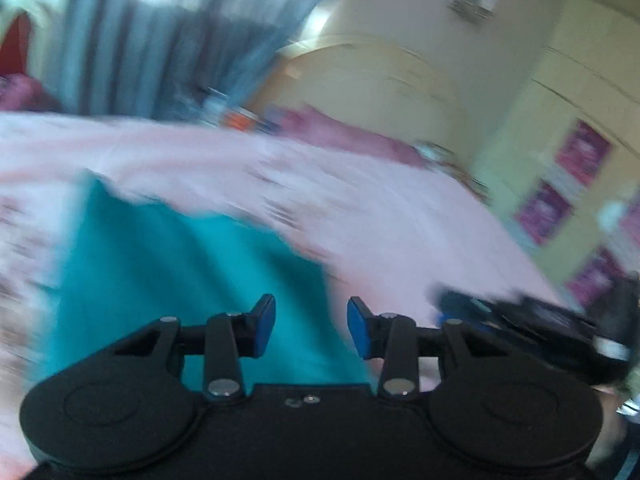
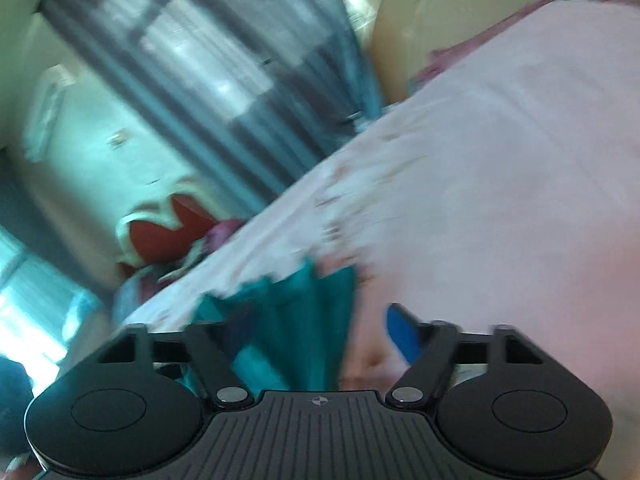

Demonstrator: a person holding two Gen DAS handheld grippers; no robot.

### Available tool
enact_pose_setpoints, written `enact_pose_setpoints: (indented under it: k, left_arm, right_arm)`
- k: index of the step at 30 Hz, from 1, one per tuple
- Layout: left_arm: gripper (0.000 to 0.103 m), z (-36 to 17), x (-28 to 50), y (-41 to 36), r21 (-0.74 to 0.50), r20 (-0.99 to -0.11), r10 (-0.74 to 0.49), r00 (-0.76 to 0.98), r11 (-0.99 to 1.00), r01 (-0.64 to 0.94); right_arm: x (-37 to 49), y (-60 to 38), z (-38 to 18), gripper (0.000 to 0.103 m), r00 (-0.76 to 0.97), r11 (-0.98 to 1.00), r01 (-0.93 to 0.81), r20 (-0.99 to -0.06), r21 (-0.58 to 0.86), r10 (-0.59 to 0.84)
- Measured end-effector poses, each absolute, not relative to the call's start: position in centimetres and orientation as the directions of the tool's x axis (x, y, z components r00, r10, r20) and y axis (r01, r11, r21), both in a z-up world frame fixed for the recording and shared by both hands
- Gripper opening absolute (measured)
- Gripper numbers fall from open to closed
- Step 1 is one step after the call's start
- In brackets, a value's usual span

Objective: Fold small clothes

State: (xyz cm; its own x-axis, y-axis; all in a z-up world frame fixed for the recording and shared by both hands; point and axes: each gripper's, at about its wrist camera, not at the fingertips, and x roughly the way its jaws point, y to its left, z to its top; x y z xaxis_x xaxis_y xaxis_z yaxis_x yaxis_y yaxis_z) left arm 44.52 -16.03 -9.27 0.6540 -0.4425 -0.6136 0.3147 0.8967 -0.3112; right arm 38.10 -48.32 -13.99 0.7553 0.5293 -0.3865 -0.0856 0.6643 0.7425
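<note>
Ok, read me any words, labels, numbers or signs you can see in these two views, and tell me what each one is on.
No text can be read in either view; both are motion-blurred.
Magenta square panels on the pale yellow cupboard doors: pale marks, too blurred to read.
Small bright packages beyond the pink patterned bedsheet: too blurred to read.
Black ribbed body of the right tongs: only a small crosshair mark, no lettering.
Plain teal fabric garment: nothing printed shows.

A: Where does the garment (image 1: 168, 264) lie?
B: On the bed (image 1: 400, 216), just ahead of the left gripper (image 1: 311, 326).
A: And behind the bed?
B: The headboard (image 1: 376, 92), with curtains (image 1: 168, 40) to its left and a cupboard (image 1: 560, 128) to its right.
</note>
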Motion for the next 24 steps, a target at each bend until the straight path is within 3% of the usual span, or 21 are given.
enact_pose_setpoints:
  k: [3,9,17,24]
  left_arm:
    - [0.036,-10.7,46.3,-11.3,-0.242,-0.669,-0.323,0.669,0.946,0.215]
    - [0.027,-15.2,47.3,-7.8,-0.172,-0.775,-0.225,0.591,0.974,0.145]
    - [0.028,-15.8,46.9,-5.6,-0.281,-0.738,-0.32,0.595,0.946,0.161]
    - [0.028,-16.6,46.9,-3.6,-0.389,-0.702,-0.404,0.587,0.907,0.159]
  right_arm:
    - [39.9,-45.0,-14.1,0.05,0.69,0.669,-0.16,-0.402,0.726,0.601]
    - [42.8,-41.4,-16.1,0.05,0.604,0.723,-0.135,-0.522,0.678,0.602]
    - [45.0,-40.8,-17.3,0.05,0.535,0.76,-0.137,-0.598,0.636,0.597]
    - [44.6,-40.4,-17.8,0.05,0.454,0.691,-0.143,-0.574,0.708,0.682]
